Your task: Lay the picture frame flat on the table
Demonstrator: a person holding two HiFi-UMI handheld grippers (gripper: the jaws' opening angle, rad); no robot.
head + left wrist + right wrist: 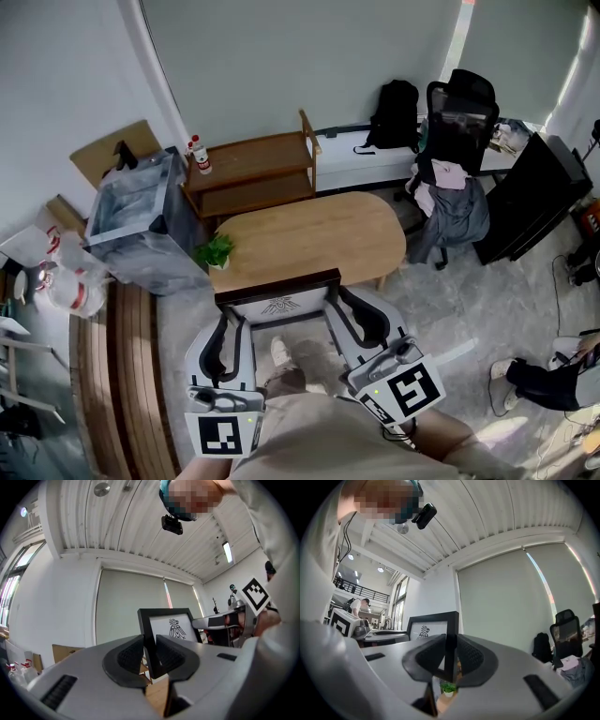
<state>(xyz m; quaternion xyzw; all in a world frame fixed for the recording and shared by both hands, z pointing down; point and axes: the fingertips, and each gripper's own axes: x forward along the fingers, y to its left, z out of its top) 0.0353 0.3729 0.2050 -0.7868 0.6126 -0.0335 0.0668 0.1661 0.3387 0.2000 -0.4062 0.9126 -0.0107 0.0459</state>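
Note:
A black picture frame [277, 299] with a white print of a bird figure hangs upright in the air just before the near edge of the oval wooden table [319, 234]. My left gripper [228, 323] is shut on the frame's left side, and my right gripper [345, 305] is shut on its right side. In the left gripper view the frame [167, 625] stands between the dark pads with its print facing me. In the right gripper view the frame [436, 624] is pinched edge-on at its black border.
A small green potted plant [217, 250] sits on the table's near left corner. A wooden shelf unit [251, 174] stands behind the table, a grey bin [136, 220] to its left. An office chair [450, 202] draped with clothes and a black cabinet [534, 197] stand at the right.

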